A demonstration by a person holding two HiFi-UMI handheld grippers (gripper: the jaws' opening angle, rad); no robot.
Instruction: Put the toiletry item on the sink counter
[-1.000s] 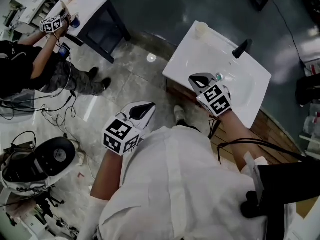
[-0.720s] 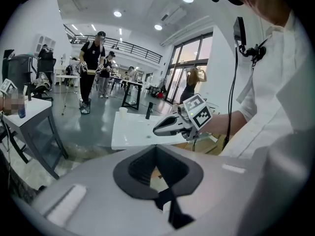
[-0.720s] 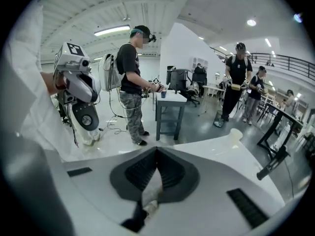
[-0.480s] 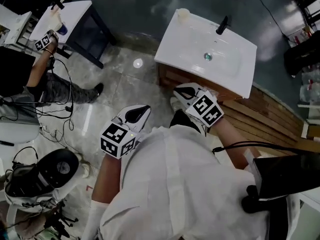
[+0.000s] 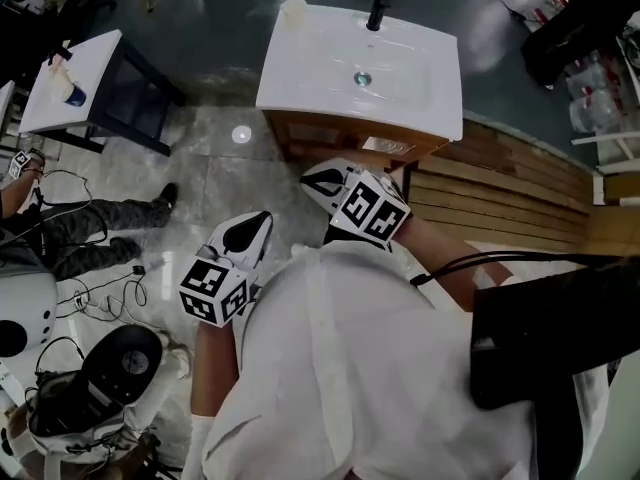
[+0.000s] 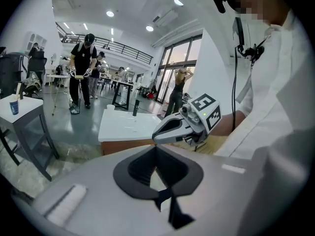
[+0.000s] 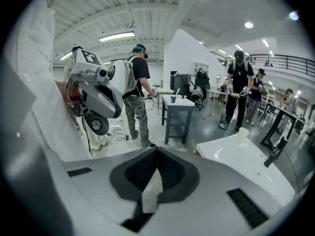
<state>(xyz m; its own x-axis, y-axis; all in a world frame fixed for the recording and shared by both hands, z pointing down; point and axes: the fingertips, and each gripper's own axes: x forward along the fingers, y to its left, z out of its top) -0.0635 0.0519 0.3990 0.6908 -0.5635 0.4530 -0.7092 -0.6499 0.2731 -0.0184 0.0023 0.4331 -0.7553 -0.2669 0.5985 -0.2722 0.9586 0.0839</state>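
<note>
Not much to see in the near half of the head view, since the person's white shirt (image 5: 350,368) fills it. A dark bulky thing (image 5: 540,338) at the right is cut off, so no idea what it is. The pale cup (image 5: 293,8) is tiny in every view and I can't make out any detail on it. It's standing upright on the far left corner of the white sink counter (image 5: 420,98), left of the black faucet (image 5: 377,10). A second ago the right gripper (image 5: 305,176) was out over the basin. Now it's pulled back to the near side of the counter, in front of the wooden cabinet (image 5: 335,140), and the counter sits further up the frame. The cup hasn't budged. The left gripper (image 5: 266,215) hangs just left of the right one, close to the person's chest, over the floor. The head view only gives the teardrop outline of each pair of jaws, and the gripper views settle it. Both sets of jaws are closed tip to tip with nothing held, just a sliver of background showing through lower down. The gripper views also show standing people (image 6: 81,68) in the hall. Off to the left is a small table (image 5: 95,58) with a blue cup (image 5: 75,95), and the head view catches only someone's legs (image 5: 90,223) there.
</note>
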